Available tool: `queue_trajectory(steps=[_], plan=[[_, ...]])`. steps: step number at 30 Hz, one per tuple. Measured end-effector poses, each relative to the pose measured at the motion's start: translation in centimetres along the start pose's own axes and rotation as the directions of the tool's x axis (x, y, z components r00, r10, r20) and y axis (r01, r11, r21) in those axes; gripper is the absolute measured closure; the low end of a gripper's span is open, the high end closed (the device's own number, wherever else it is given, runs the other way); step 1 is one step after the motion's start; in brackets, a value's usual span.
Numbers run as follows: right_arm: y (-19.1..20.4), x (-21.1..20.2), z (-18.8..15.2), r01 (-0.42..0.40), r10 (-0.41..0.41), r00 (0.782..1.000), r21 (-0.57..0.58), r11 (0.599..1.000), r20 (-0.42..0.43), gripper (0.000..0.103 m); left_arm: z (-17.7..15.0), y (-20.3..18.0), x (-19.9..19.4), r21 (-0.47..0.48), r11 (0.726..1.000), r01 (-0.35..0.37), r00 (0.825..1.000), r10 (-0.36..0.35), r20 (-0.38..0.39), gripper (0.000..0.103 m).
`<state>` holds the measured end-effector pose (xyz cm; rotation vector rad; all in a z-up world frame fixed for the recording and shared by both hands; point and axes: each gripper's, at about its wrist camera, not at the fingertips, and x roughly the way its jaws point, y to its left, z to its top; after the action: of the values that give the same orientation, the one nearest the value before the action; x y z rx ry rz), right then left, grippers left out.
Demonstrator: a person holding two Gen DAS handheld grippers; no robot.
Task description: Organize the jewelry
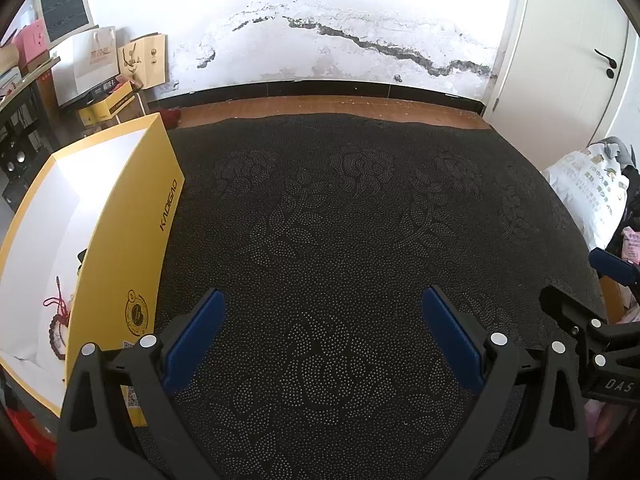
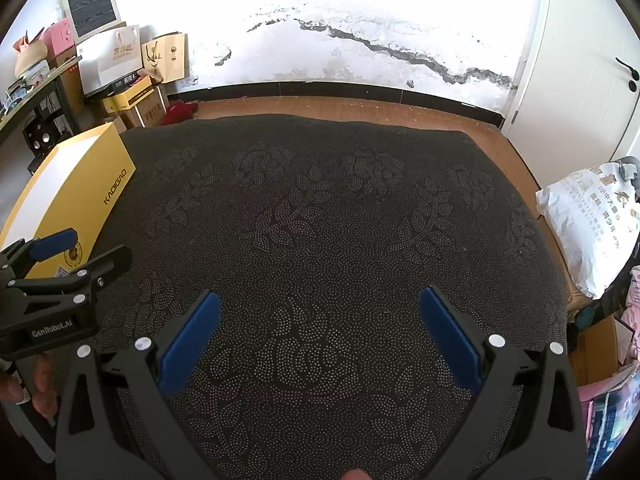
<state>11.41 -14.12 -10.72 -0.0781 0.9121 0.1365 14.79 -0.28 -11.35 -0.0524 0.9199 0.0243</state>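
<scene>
- My left gripper (image 1: 320, 300) hangs over the dark mat (image 1: 340, 220), jaws spread wide with nothing between the blue pads.
- My right gripper (image 2: 320, 304) is likewise released, blue pads far apart over the same mat, empty.
- In each wrist view I can see the other gripper at the edge of frame, so the two sit side by side.
- The mat is a black cloth covered in fine pale dots that form flower patterns; it covers the whole work surface and droops at its far edge.
- At the mat's left edge stands an open yellow box (image 1: 120, 240) with a white inside and "KADIGAO" printed on its side wall.
- The jewelry is inside that box: a dark beaded bracelet (image 1: 56, 334) with a red knotted cord (image 1: 58, 304), lying on the white floor near the box's near end.
- Beyond the mat I see wooden floor (image 2: 340, 106), a black skirting strip, and a white wall (image 2: 360, 40) with a long dark crack and peeling paint.
- A white door (image 1: 568, 72) with a black handle is at right.
- Paper bags (image 2: 160, 58) and cartons are stacked at far left; a white printed sack (image 2: 592, 220) lies at right.
</scene>
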Motion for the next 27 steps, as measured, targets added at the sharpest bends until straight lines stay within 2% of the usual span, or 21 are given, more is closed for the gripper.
queue_trajectory(steps=[27], plan=[[0.27,-0.12,-0.04,0.001,-0.001,1.0,0.004,1.0,0.007,0.007,0.05,0.2,0.15,-0.004,1.0,0.004,1.0,-0.004,-0.016,0.007]])
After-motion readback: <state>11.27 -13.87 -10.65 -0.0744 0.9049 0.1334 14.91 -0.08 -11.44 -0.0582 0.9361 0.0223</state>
